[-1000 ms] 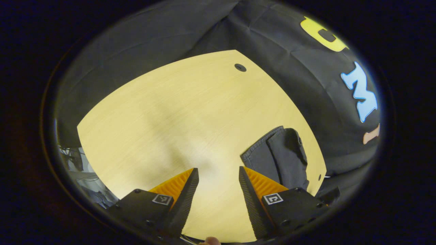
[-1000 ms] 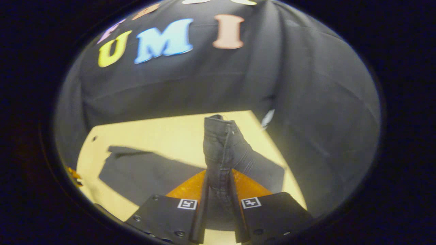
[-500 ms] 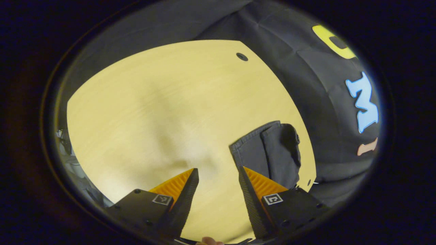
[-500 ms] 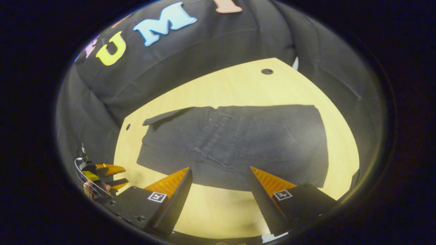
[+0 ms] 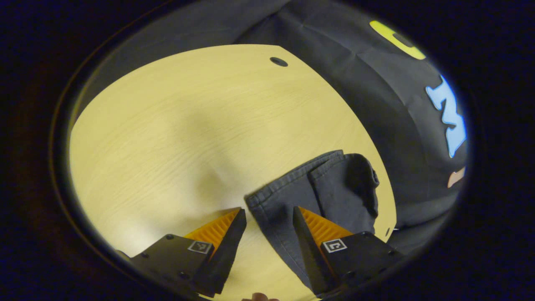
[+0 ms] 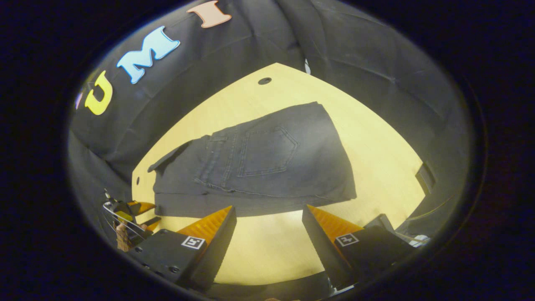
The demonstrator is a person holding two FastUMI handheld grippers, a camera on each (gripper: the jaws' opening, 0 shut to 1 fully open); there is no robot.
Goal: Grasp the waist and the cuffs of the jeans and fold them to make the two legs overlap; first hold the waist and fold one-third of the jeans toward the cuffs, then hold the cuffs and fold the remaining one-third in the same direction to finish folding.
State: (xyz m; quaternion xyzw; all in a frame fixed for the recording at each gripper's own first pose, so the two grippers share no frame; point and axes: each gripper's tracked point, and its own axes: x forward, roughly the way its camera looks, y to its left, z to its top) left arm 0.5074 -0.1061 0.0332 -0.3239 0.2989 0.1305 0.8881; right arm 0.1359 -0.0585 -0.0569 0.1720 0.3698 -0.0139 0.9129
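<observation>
While jeans (image 6: 267, 163) lie on table (image 6: 376, 150), both tongs gape wide, holding nothing.

The dark grey jeans (image 6: 267, 163) lie flat on the pale wooden surface (image 6: 376, 150), legs stacked, the waist part folded over with a back pocket (image 6: 267, 151) facing up. The hemmed cuffs (image 5: 317, 184) rest near the surface's edge, one slightly rumpled.
</observation>
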